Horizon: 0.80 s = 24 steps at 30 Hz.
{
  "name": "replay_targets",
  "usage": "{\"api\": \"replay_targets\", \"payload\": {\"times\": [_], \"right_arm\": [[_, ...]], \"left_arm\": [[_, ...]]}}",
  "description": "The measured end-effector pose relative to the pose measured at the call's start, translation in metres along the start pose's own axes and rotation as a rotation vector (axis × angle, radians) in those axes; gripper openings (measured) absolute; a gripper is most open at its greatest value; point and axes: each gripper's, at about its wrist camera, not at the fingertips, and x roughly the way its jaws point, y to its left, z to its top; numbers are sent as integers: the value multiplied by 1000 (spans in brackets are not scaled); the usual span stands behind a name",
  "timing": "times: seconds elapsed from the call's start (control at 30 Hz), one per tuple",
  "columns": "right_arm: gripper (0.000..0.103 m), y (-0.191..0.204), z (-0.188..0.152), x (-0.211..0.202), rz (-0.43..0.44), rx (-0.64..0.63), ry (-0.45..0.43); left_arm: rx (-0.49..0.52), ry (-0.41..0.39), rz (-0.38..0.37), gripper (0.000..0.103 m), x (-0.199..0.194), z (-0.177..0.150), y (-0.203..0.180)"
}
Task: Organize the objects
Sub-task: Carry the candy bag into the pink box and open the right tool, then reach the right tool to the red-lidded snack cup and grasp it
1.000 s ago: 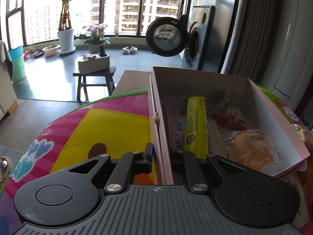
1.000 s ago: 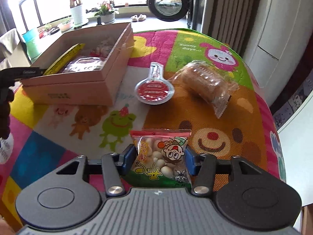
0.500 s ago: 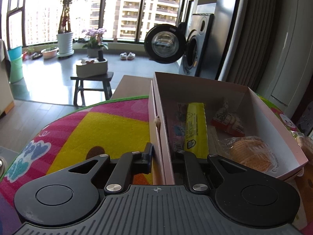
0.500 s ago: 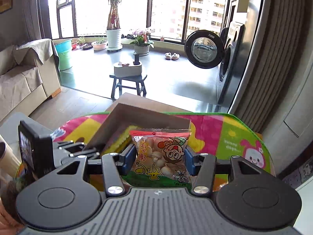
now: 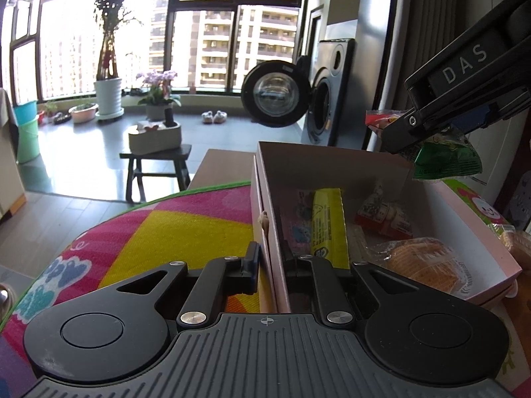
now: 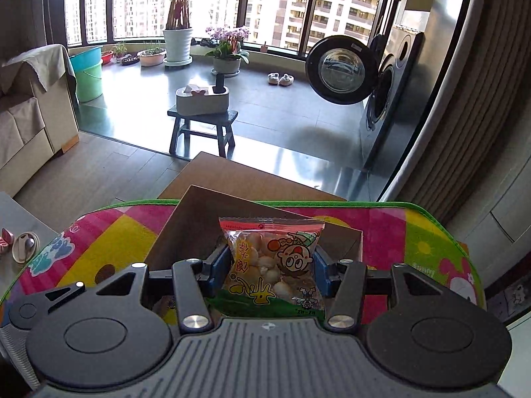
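Observation:
A pink cardboard box point(image 5: 464, 209) stands open on the colourful mat. Inside lie a yellow packet point(image 5: 327, 222), a red-and-white snack point(image 5: 381, 212) and a wrapped round cake point(image 5: 421, 262). My left gripper point(image 5: 270, 262) is shut on the box's near left wall. Held above the box's far right corner, my right gripper point(image 5: 408, 132) clamps a cartoon-printed snack bag point(image 5: 444, 156). In the right wrist view the snack bag point(image 6: 272, 265) fills the space between the right gripper's point(image 6: 270, 265) blue pads, with the box point(image 6: 195, 229) just below and ahead.
The round table carries a bright play mat point(image 5: 166, 229). Another wrapped cake point(image 5: 517, 242) lies on the mat right of the box. Beyond the table are a stool point(image 6: 202, 122) and a washing machine with its door open point(image 6: 341, 69). Small items point(image 6: 23, 247) sit on a grey surface at left.
My right gripper has risen from low over the mat and swung across with the snack bag until it hangs over the box. The left gripper stays clamped on the box wall.

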Motion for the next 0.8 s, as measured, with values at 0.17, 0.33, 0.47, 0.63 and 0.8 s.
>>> {"api": "replay_targets", "payload": {"times": [0.17,0.33,0.47,0.63,0.8], "right_arm": [[51,-1,-2,6,3,11,7],[52,-3,-4,12,64,50,18],[52,8,-6,20,113,61,19],[55,6,-8,17,109,62,-5],[58,-15,-17,-3,98,76,-46]], "left_arm": [[-1,0,-2,14,0,-1,1],[-2,1,-2,14,0,-1,1],[1,6,0,14,0,-2,0],[15,14,3,14,0,-2,0],[19,28,13,13,0,-1,-1]]}}
